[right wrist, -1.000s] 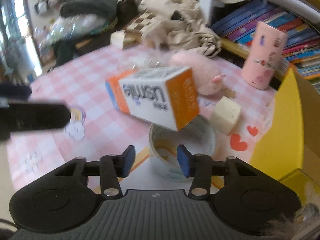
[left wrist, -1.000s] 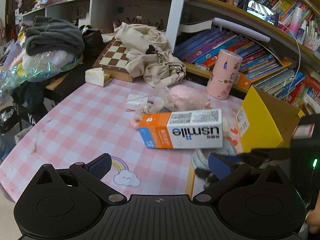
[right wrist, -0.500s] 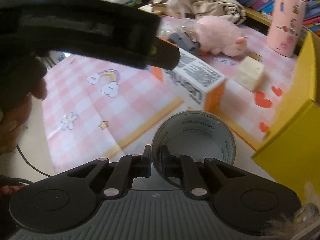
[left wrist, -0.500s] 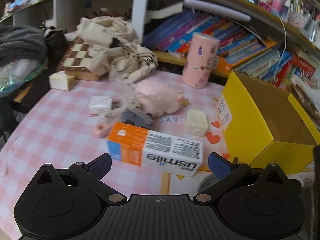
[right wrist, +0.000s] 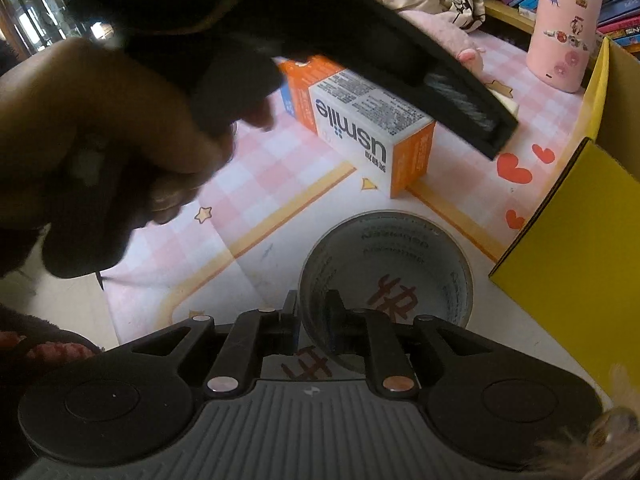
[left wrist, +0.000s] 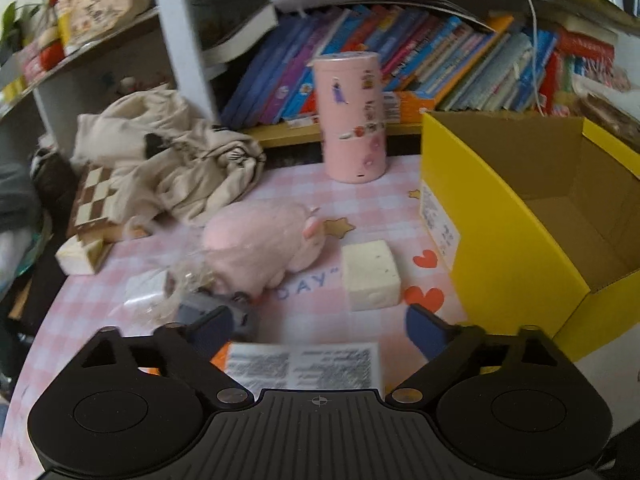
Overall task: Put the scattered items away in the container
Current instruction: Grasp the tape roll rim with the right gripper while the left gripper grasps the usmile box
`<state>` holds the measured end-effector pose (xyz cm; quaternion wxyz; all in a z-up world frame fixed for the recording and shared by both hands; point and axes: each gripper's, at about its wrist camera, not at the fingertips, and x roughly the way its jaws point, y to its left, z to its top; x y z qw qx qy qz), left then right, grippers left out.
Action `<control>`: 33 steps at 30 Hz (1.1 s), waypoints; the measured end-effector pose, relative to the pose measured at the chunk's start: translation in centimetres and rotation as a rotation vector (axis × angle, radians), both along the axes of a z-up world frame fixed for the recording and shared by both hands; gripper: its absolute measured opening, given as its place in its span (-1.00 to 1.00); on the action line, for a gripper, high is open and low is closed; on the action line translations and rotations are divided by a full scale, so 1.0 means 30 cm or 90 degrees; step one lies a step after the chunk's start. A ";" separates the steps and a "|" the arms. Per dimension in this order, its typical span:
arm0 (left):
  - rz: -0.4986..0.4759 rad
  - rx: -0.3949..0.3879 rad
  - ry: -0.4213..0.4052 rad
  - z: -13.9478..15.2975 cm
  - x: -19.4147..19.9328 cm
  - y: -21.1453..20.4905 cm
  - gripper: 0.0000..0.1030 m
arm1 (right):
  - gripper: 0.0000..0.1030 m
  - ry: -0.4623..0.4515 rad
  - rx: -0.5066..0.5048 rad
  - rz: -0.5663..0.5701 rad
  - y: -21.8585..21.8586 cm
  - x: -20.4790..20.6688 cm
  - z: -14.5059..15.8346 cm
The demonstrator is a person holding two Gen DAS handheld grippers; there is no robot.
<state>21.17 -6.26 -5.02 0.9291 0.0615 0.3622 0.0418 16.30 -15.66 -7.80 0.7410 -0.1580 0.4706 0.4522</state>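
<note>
Grey tape roll (right wrist: pixel 386 268) between right tongs (right wrist: pixel 312 312)

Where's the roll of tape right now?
In the right wrist view, the roll of tape sits low centre on the table, its wall pinched by the right tongs, beside the yellow box.

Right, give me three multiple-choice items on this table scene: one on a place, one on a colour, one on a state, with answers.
1. Where is the cream block?
A. inside the yellow box
B. on the tablecloth between the pink plush and the yellow box
C. on the bookshelf

2. What colour are the usmile box ends?
A. orange
B. green
C. black

3. What is the right hand-held gripper doing?
A. hanging open
B. pinching the tape roll wall
C. holding the pink canister

Answers: 1 B, it lies left of the yellow box and right of the pink plush; 2 A, orange caps show; 3 B, its fingers straddle the roll's rim.
</note>
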 end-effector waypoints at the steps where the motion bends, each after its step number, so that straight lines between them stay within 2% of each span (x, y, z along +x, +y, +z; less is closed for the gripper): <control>1: -0.003 0.007 0.009 -0.010 0.007 -0.002 0.62 | -0.72 0.004 -0.001 0.001 0.001 0.002 -0.003; 3: -0.009 0.020 0.028 -0.031 0.022 -0.005 0.19 | -0.71 0.009 -0.002 0.002 0.004 0.005 -0.009; 4: -0.010 0.026 0.036 -0.044 0.021 0.002 0.18 | -0.71 0.009 -0.002 0.004 0.005 0.005 -0.009; 6: -0.002 0.037 0.039 -0.045 0.001 0.021 0.02 | -0.70 0.008 -0.003 0.007 0.007 0.003 -0.009; 8: 0.014 0.034 0.053 -0.037 -0.032 0.051 -0.05 | -0.70 0.009 -0.003 0.009 0.008 0.003 -0.010; 12: 0.041 0.018 0.078 -0.023 -0.148 0.131 -0.04 | -0.70 0.012 -0.001 0.009 0.007 0.005 -0.009; 14: 0.077 -0.012 0.085 -0.006 -0.214 0.178 0.02 | -0.70 0.013 0.000 0.010 0.013 0.001 -0.004; 15: 0.099 -0.032 0.086 0.006 -0.245 0.201 0.15 | -0.70 0.014 0.002 0.011 0.018 -0.002 -0.003; 16: 0.130 -0.050 0.078 0.019 -0.260 0.221 0.26 | -0.70 0.014 0.002 0.012 0.021 -0.002 0.002; 17: 0.161 -0.067 0.070 0.031 -0.274 0.241 0.48 | -0.70 0.012 0.002 0.014 0.025 0.000 0.005; 18: 0.191 -0.085 0.062 0.044 -0.288 0.261 0.54 | -0.70 0.011 0.001 0.017 0.031 -0.002 0.005; 23: 0.358 -0.152 0.072 0.054 -0.325 0.350 0.62 | -0.69 0.009 0.000 0.032 0.040 -0.011 0.004; 25: 0.421 -0.165 0.093 0.039 -0.329 0.381 0.62 | -0.69 0.009 0.001 0.033 0.036 -0.012 0.005; 26: 0.444 -0.175 0.101 0.026 -0.330 0.393 0.71 | -0.69 0.009 0.001 0.033 0.035 -0.011 0.005; 27: 0.457 -0.189 0.095 0.019 -0.332 0.404 0.72 | -0.69 0.009 0.001 0.033 0.034 -0.010 0.005; 31: 0.444 -0.192 0.119 -0.031 -0.290 0.414 0.71 | -0.69 0.011 0.003 0.034 0.031 -0.008 0.005; 33: 0.442 -0.213 0.124 -0.047 -0.284 0.417 0.57 | -0.69 0.009 0.004 0.035 0.030 -0.009 0.006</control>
